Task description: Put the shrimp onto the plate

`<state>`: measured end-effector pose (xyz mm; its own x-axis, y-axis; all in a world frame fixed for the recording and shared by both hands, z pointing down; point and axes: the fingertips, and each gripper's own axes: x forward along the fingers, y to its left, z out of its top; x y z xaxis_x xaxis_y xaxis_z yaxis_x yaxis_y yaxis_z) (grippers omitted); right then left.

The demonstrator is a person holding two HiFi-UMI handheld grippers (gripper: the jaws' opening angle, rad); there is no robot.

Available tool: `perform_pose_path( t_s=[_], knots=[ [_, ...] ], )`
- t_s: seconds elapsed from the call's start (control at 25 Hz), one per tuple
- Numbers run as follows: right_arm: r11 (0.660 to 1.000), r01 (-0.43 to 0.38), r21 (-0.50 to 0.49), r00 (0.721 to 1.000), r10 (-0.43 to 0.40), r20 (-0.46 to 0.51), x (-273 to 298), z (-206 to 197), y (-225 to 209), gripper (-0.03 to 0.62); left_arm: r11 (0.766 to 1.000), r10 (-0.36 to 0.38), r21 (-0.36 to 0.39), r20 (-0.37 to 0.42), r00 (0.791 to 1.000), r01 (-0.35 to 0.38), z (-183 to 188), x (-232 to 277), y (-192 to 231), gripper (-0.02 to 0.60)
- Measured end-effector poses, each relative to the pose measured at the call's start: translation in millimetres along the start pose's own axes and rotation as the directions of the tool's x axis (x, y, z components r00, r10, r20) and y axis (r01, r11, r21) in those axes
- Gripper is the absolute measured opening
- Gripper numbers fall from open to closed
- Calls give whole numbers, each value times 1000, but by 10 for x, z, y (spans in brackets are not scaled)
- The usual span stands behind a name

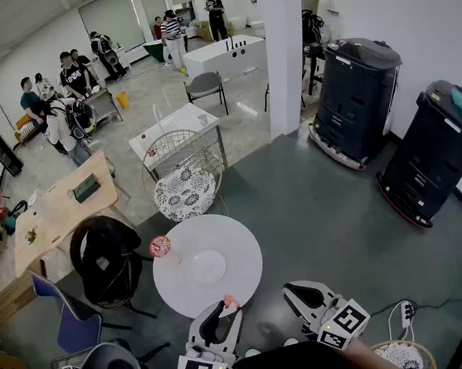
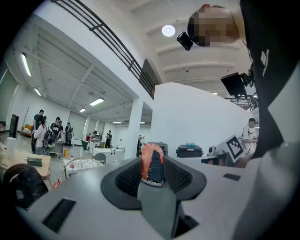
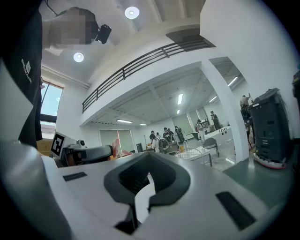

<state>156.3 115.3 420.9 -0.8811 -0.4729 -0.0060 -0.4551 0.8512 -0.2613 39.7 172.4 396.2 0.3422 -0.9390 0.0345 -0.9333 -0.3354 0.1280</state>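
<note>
Left hand-held gripper (image 1: 223, 307) clamped on shrimp (image 2: 152, 161); right hand-held gripper (image 3: 146, 180) jaws together, empty.

The head camera looks steeply down from above onto the round white table (image 1: 207, 262), which lies near and central, with the left gripper (image 1: 216, 315) at 6 o'clock and the right gripper (image 1: 305, 300) at 5. Each gripper camera sits low, close behind its own jaws, tilted up across the hall. All three views share the square white pillar (image 1: 285, 47): that pillar (image 2: 134, 126) stands at 12 in the left gripper view, and the pillar (image 3: 228, 117) at 3 in the right gripper view.
</note>
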Motion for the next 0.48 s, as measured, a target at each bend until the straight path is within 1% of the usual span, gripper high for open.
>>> perform_pose_path(
  t_s=[0.32, 0.48],
  knots=[
    [1000, 2, -2, 1000, -2, -7, 73, -34, 87, 17, 1000, 3, -7, 5, 1000, -3, -4, -87, 99, 147],
    [1000, 9, 18, 1000, -9, 4, 108, -48, 152, 17, 1000, 5, -14, 5, 1000, -5, -10, -174, 153, 147]
  ],
)
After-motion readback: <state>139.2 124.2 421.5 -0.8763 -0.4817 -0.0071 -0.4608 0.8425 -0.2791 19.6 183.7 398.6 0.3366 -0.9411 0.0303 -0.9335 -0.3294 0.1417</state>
